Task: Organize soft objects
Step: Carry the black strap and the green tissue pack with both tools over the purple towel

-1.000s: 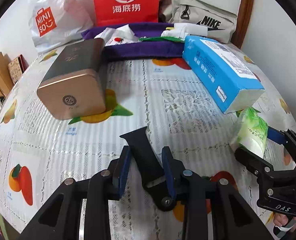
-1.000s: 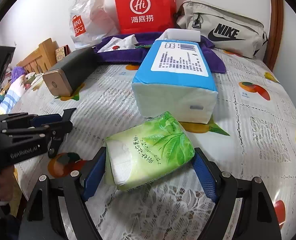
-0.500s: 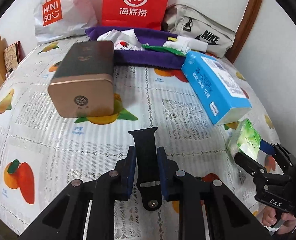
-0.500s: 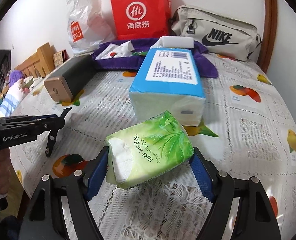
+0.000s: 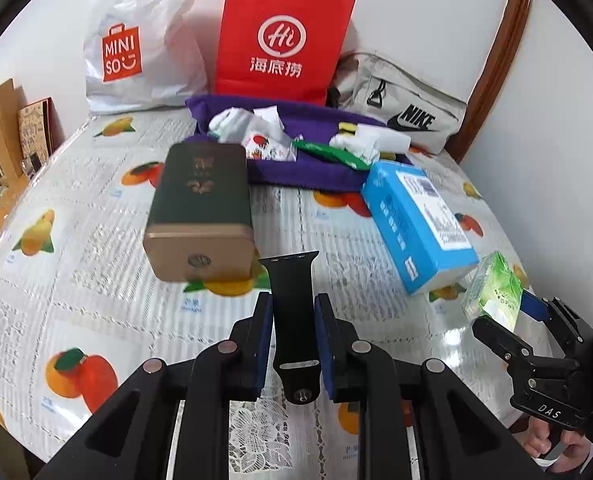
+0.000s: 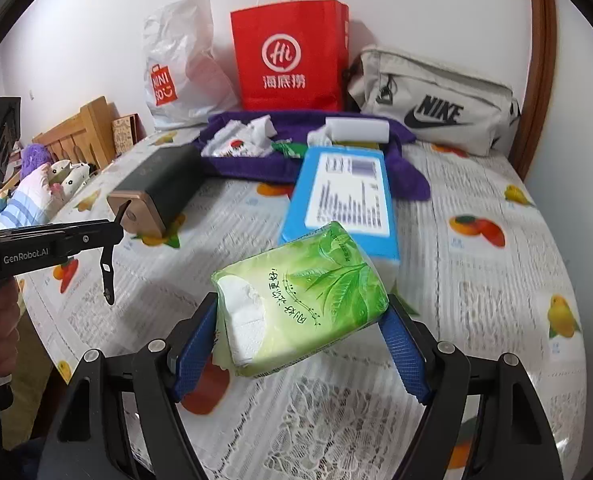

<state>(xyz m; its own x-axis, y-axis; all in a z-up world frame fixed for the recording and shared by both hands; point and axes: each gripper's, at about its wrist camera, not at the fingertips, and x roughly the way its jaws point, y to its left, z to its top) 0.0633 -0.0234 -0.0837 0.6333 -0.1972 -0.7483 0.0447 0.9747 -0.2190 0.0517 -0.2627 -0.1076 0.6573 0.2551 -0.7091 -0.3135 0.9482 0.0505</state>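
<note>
My left gripper (image 5: 293, 312) is shut on a black watch strap (image 5: 294, 308) and holds it above the table; the strap hangs from it in the right wrist view (image 6: 107, 268). My right gripper (image 6: 302, 320) is shut on a green tissue pack (image 6: 300, 304), lifted off the table; the pack also shows in the left wrist view (image 5: 494, 292). A purple cloth (image 5: 296, 168) at the back holds white socks, small packets and a white pack (image 6: 356, 130). A blue tissue box (image 5: 416, 220) lies in front of it.
A dark green and gold tin (image 5: 200, 208) lies on its side at the left. A white MINISO bag (image 5: 136, 40), a red paper bag (image 5: 282, 40) and a grey Nike pouch (image 5: 400, 108) stand along the wall. The fruit-print tablecloth (image 5: 96, 280) covers the table.
Both grippers have risen and tilted up. The strap and the green pack are lifted higher off the table. The left gripper closed tighter on the strap.
</note>
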